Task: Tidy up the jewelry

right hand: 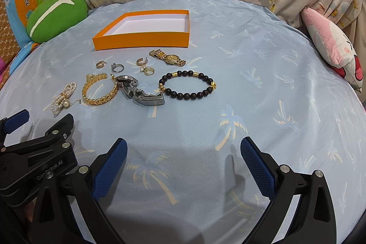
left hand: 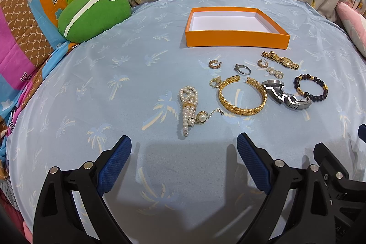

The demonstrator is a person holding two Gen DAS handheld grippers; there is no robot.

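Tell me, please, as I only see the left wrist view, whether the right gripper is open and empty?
Observer: Yes, the right gripper is open, with only the blue sheet between its fingers.
Operator: Thank you. What lies straight ahead of it?
Observer: The beaded bracelet, roughly centred between its fingers, farther up the bed.
Operator: And to the bracelet's right?
Observer: Bare cloth, up to a pink cushion with red markings at the bed's edge.
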